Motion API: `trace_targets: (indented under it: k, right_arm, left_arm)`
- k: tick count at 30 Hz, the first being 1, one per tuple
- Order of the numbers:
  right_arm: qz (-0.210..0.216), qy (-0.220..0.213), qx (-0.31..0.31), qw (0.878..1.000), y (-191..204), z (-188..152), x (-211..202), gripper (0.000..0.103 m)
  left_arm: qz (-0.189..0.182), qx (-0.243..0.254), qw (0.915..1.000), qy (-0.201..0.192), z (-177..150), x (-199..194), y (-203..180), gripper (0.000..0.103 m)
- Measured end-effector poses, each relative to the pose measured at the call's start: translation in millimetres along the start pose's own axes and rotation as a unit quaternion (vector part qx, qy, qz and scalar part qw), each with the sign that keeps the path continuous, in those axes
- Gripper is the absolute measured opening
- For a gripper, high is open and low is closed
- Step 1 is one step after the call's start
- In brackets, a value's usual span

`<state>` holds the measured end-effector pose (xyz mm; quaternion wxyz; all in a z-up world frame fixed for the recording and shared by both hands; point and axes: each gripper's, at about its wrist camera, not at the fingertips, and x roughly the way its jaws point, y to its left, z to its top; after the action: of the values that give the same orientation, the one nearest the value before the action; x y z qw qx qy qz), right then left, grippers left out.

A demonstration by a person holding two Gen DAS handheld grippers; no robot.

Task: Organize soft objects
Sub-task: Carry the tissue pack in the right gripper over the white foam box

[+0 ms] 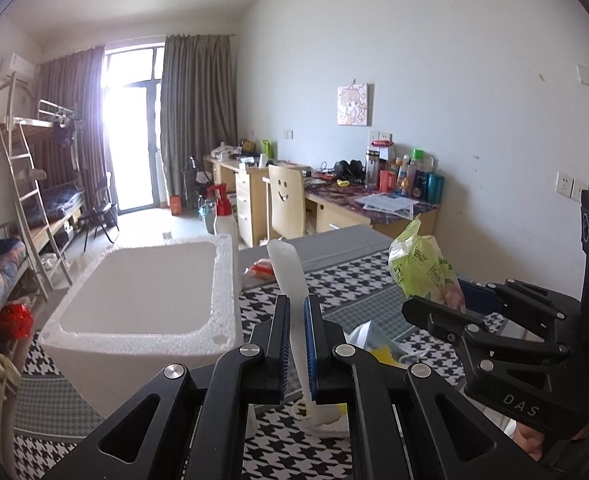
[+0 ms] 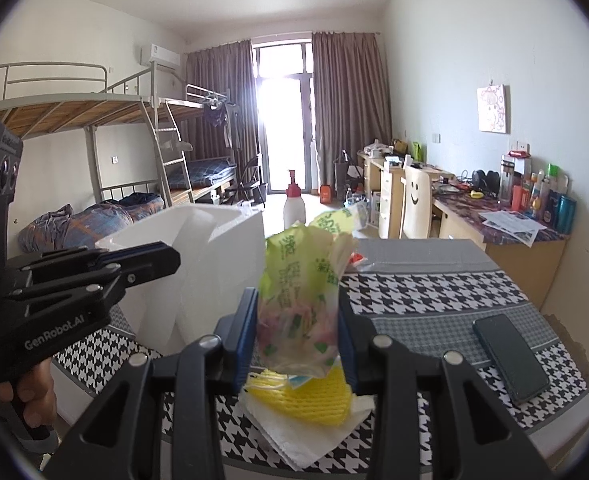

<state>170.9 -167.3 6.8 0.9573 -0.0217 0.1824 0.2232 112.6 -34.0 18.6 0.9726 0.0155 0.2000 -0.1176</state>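
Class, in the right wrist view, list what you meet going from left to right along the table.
Left tool → foam box → green bag in the right tool → phone.

Could not make out the small print on the green packet [image 2: 300,280], crumpled and partly covered by the right gripper [image 2: 298,332] pads. Lost the lower end of the white foam sheet [image 1: 294,320] behind the left gripper [image 1: 295,344] linkage; saw only a sliver of the yellow foam net [image 2: 306,396] under the packet. Bottles on the desk [image 1: 408,178] too small to read, window [image 1: 134,128] washed out by glare
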Motion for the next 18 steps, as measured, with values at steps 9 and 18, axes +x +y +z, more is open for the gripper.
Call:
trace_targets:
  k: [9, 18]
  right_arm:
    - [0.001, -0.005, -0.007, 1.000, -1.6, 10.9, 3.1, 0.042]
    - [0.010, -0.021, -0.010, 1.000, 0.6, 21.6, 2.2, 0.041]
  left_arm:
    - [0.009, -0.003, 0.9998, -0.015, 15.1, 0.7, 5.7, 0.008]
    - [0.026, -0.009, 0.9992, -0.031, 29.0, 1.5, 17.1, 0.008]
